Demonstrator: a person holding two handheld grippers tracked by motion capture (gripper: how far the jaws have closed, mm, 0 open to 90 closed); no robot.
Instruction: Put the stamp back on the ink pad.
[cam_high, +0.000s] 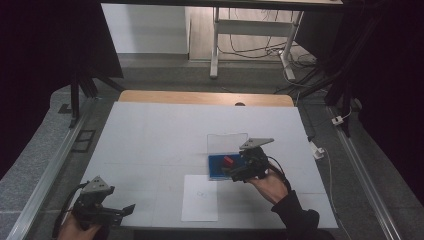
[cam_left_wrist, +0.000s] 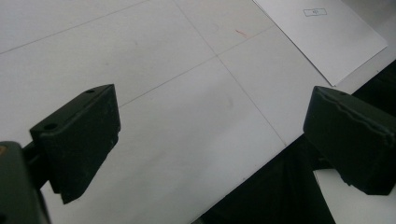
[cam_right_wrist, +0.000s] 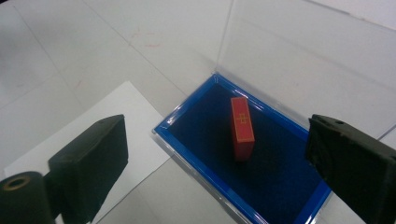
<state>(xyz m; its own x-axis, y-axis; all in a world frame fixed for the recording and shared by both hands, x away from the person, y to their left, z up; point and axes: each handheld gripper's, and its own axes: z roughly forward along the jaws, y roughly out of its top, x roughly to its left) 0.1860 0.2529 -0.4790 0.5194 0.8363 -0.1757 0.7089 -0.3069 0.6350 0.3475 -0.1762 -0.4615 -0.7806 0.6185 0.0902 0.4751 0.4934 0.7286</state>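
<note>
Right gripper (cam_right_wrist: 219, 154) fingers spread, empty, red block (cam_right_wrist: 242, 129) lying lengthwise away, blue tray (cam_right_wrist: 196, 122)

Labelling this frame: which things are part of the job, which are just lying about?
In the job:
right gripper, open
red block
blue-lined clear case, lid up

Lying about:
paper sheet
left gripper, open, idle

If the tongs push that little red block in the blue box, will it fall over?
Probably. The red block looks tall and narrow, so a high push likely tips it. The blue lining looks soft, so it probably won't slide far. It looks stiff, not squishy.
</note>
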